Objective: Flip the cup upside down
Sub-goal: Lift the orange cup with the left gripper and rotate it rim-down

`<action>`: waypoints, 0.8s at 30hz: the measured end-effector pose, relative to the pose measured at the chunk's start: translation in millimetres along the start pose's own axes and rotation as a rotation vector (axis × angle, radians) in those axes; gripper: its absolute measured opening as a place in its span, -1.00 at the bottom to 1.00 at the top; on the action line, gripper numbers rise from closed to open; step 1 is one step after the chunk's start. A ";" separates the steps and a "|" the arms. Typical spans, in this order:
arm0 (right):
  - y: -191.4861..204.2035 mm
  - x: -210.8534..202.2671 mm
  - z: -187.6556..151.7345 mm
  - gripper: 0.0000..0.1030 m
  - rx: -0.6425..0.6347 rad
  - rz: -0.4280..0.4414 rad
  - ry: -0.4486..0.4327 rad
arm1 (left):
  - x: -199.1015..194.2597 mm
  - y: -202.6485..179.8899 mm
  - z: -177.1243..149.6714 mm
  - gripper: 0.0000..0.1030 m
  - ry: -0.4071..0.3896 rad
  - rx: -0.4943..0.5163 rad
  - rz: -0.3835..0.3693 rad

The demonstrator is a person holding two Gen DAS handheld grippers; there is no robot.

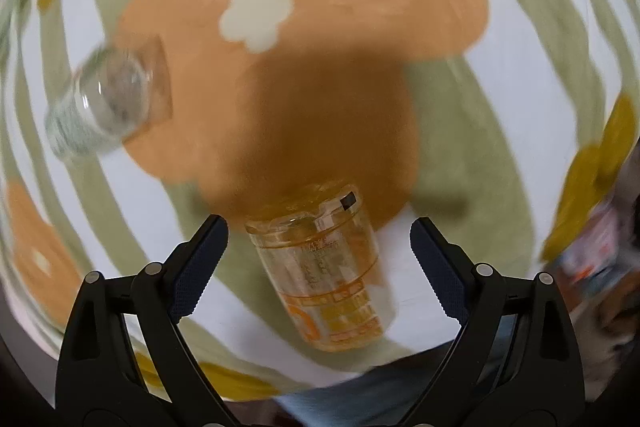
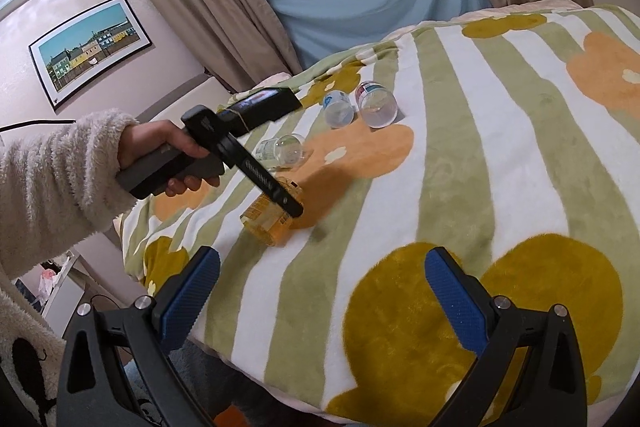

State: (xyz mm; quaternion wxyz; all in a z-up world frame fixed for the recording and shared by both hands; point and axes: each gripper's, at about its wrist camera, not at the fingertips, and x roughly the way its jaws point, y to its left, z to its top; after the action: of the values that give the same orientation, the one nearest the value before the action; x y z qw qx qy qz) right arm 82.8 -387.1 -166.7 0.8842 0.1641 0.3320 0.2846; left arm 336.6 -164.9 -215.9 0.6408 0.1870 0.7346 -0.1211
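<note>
**Amber cup lying between open fingers**

While its ribbed dark pads stand spread wide and grip nothing, the left gripper [image 1: 319,259] hovers over a translucent amber plastic cup [image 1: 320,263], which lies on its side between the fingers, touching neither. Beyond, a clear glass cup [image 1: 102,99] lies tipped on the plush striped blanket [image 1: 460,155]. The right gripper [image 2: 322,287], blue-padded, gapes empty over the blanket's edge, well apart from the cup.
</note>
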 end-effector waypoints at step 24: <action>11.3 13.3 5.4 0.99 -0.029 0.018 0.035 | -49.5 85.0 -45.7 0.09 -0.540 -0.225 -0.367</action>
State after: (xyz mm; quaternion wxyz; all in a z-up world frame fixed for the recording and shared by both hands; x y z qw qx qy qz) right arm 90.2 -370.7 -163.9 0.8781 0.1492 0.3416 0.3001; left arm 337.6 -75.2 -155.0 0.7965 -0.0589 0.5685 -0.1976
